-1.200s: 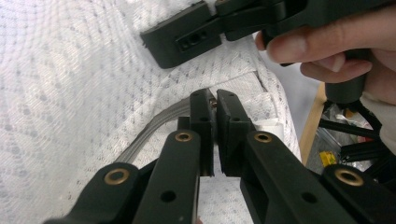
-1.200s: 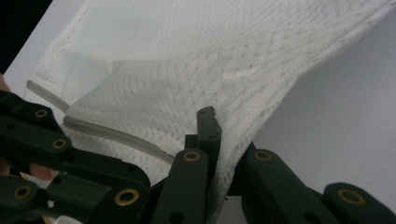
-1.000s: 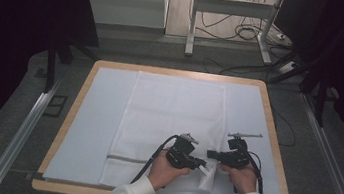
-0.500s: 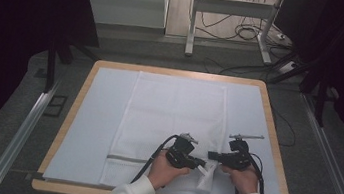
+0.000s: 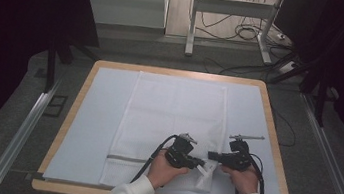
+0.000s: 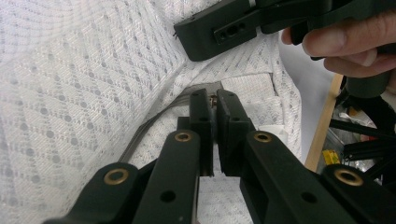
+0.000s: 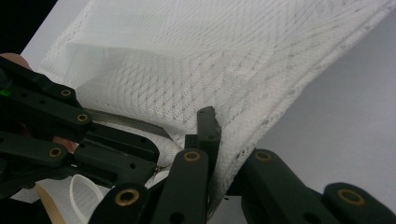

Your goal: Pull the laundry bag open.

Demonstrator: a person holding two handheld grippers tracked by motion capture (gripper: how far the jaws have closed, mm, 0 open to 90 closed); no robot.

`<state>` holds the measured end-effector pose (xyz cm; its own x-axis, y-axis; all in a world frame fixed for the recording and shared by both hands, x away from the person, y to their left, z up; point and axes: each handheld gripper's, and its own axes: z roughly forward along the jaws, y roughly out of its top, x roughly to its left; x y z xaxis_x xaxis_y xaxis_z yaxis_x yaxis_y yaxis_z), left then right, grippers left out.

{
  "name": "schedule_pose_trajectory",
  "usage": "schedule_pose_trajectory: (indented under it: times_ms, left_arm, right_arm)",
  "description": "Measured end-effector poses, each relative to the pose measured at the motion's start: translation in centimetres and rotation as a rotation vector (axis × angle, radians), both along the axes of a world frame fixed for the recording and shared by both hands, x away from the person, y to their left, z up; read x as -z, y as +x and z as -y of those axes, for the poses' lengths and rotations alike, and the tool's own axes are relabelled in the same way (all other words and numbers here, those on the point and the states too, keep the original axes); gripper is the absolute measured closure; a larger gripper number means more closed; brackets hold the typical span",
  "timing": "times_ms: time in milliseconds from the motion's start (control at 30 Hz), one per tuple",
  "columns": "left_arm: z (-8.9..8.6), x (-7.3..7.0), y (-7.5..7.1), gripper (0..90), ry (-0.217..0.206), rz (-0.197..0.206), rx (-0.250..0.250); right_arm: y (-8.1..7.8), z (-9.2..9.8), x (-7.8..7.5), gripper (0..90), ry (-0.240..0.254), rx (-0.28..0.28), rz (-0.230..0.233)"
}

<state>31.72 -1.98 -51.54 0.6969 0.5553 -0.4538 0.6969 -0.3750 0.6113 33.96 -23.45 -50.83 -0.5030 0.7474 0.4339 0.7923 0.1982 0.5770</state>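
Observation:
A white patterned towel (image 5: 173, 112) lies flat on a pale blue mat (image 5: 102, 113), with a grey stripe near its front hem. Its near right corner (image 5: 205, 176) is bunched and lifted. My left gripper (image 5: 200, 165) meets that corner from the left. In the left gripper view the left gripper (image 6: 215, 105) is shut on the towel's (image 6: 70, 93) hem by the grey stripe. My right gripper (image 5: 211, 156) comes in from the right. In the right gripper view the right gripper (image 7: 217, 126) is shut on the towel's (image 7: 210, 60) edge, and the cloth drapes over one finger.
The mat covers a wooden-rimmed table (image 5: 275, 141). Metal rails (image 5: 19, 132) run along both sides of the table on the floor. A desk frame with cables (image 5: 249, 31) stands behind. The right gripper's jaw (image 6: 224, 32) and the hand (image 6: 345, 42) holding it are close above the left jaws.
Both grippers have stayed at the towel's near right corner, with hardly any movement; the bunched corner looks the same.

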Motion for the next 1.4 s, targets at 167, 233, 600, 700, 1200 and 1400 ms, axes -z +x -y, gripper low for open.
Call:
schedule_pose_trajectory:
  times_ms: [167, 233, 600, 700, 1200, 1400]
  left_arm:
    - [-0.1, 0.1, 0.1, 86.9, 0.002, -0.005, 0.001]
    - [-0.1, 0.1, 0.2, 86.9, 0.004, -0.007, 0.002]
    - [-0.2, 0.4, 0.4, 86.9, 0.007, -0.016, -0.004]
    - [-0.4, 0.6, 0.5, 86.9, 0.013, -0.022, -0.010]
    - [-1.1, 0.3, 0.6, 86.9, 0.007, -0.016, -0.020]
    - [-2.0, 0.7, 0.8, 86.9, 0.058, -0.006, -0.045]
  right_arm:
    - [0.0, 0.0, 0.0, 88.1, -0.001, 0.000, 0.001]
    - [0.0, -0.1, 0.0, 88.1, -0.003, -0.001, 0.001]
    - [0.0, 0.0, 0.1, 88.2, -0.006, -0.003, 0.002]
    - [0.0, 0.1, 0.0, 88.3, -0.004, -0.004, 0.000]
    - [0.0, 0.0, 0.1, 88.2, 0.005, -0.008, -0.002]
    - [0.0, 0.6, -0.4, 88.3, 0.015, 0.012, 0.004]
